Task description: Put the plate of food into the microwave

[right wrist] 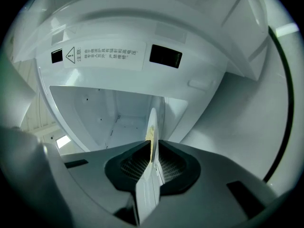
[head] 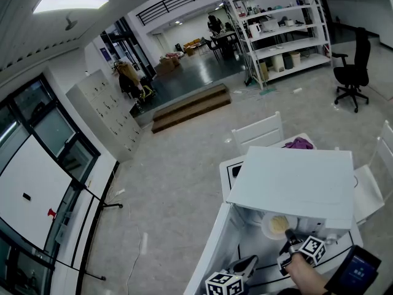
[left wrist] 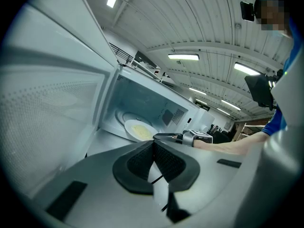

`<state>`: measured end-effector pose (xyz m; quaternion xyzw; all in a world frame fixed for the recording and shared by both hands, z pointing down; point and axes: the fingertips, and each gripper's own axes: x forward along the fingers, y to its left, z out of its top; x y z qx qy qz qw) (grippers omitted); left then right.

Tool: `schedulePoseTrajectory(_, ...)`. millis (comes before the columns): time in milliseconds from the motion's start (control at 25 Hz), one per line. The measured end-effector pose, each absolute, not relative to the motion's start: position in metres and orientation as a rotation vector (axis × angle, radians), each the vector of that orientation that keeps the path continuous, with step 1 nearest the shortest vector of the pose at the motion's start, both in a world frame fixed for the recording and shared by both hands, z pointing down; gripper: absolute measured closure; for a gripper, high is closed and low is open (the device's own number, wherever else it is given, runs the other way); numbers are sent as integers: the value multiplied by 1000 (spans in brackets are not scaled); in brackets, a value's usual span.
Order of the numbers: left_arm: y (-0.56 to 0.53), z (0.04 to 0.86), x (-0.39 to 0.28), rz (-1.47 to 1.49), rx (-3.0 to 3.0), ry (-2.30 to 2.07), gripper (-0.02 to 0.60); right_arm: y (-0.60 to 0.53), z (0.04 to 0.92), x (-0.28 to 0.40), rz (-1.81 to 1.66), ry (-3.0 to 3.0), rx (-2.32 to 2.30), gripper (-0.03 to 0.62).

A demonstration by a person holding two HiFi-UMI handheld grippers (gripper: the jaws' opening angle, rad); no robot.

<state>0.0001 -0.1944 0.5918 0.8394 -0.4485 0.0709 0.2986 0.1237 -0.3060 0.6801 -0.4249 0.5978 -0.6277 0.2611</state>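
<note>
- The microwave door [left wrist: 52, 103] stands swung open at the left, leaving the cavity of the white microwave [head: 295, 183] exposed.
- My left gripper [left wrist: 153, 144] is outside the cavity, in front of the open door. Its two pads are pressed together with nothing between them.
- The plate of food [left wrist: 137, 129] is inside the microwave cavity, low and near the front opening. It is a white plate with pale yellow food at its centre. I cannot tell whether it already rests on the cavity floor.
- My right gripper [right wrist: 152, 146] reaches into the opening, its jaws clamped on the near rim of the plate, which that view shows edge-on.
- A warning label [right wrist: 104, 56] is on the frame above the cavity.
- My right hand [head: 305, 270] holds that gripper in front of the microwave.
</note>
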Motion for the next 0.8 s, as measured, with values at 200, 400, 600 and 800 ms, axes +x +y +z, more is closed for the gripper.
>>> schedulePoseTrajectory(200, -196, 596, -1, 193, 2231, -1191, 575, -305, 684, 121, -1703, 1628, -1141, 540)
schedulePoseTrajectory(400, -198, 597, 1, 193, 2227, -1194, 575, -302, 682, 123, -1703, 1649, -1139, 530)
schedulePoseTrajectory(600, -203, 602, 4, 199, 2229, -1195, 575, -298, 681, 128, -1689, 1687, -1149, 530)
schedulePoseTrajectory(800, -211, 606, 17, 205, 2233, -1187, 575, -294, 680, 138, -1673, 1734, -1166, 530)
